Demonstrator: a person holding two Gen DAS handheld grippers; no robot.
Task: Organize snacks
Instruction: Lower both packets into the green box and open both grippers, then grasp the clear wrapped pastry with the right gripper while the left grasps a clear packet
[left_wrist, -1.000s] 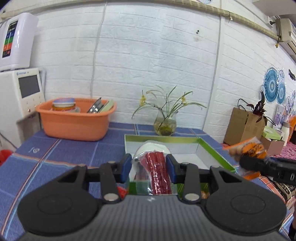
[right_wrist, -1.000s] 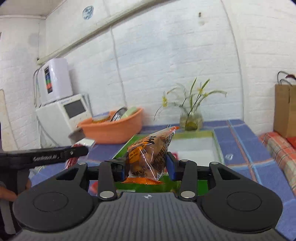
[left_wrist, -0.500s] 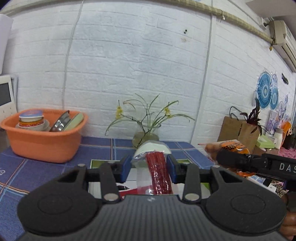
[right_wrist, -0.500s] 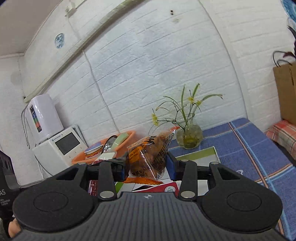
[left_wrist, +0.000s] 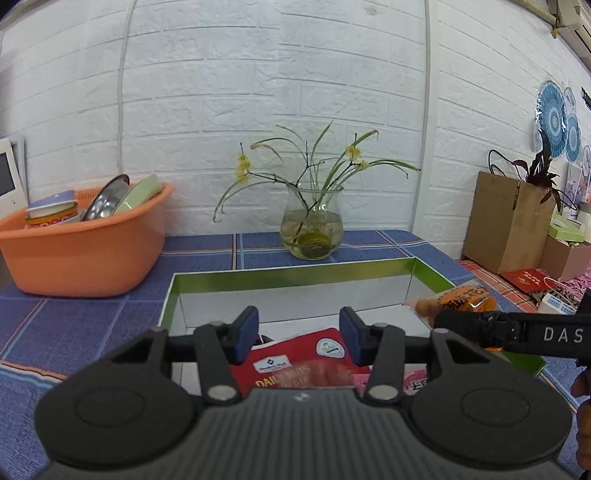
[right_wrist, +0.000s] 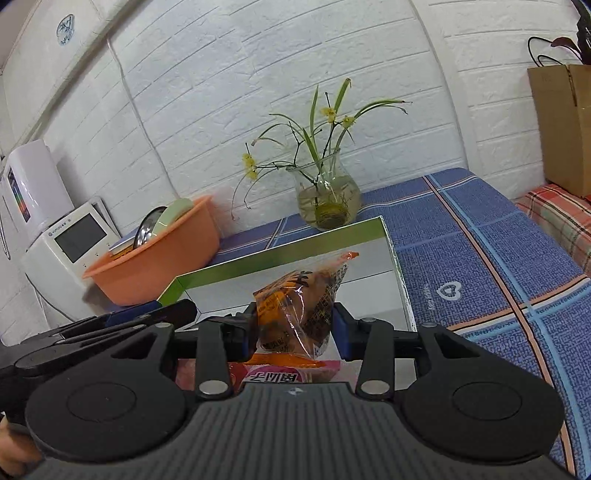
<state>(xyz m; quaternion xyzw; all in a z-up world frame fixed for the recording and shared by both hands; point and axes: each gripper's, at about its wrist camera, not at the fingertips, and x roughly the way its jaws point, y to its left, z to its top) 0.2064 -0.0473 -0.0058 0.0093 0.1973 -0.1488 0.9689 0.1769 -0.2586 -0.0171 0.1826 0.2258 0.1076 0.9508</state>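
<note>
A green-rimmed box (left_wrist: 295, 266) with a white inside lies on the blue tablecloth. My left gripper (left_wrist: 298, 334) is open and empty over its near end. Below it lie a red nut packet (left_wrist: 295, 365) and a pink packet (left_wrist: 415, 380). My right gripper (right_wrist: 295, 330) is shut on an orange snack bag (right_wrist: 303, 295) and holds it above the box (right_wrist: 391, 251). The bag (left_wrist: 461, 301) and the right gripper's arm also show at the right of the left wrist view. The pink packet (right_wrist: 273, 374) lies under the bag.
An orange basin (left_wrist: 81, 247) with dishes stands left of the box. A glass vase (left_wrist: 312, 232) with flowers stands behind it by the brick wall. A white appliance (right_wrist: 70, 251) is at the far left. A cardboard box (left_wrist: 506, 229) stands off the table's right edge.
My left gripper has opened and the red stick packet is gone from its jaws. Both grippers have moved forward and down over the box. The right one still holds the orange bag.
</note>
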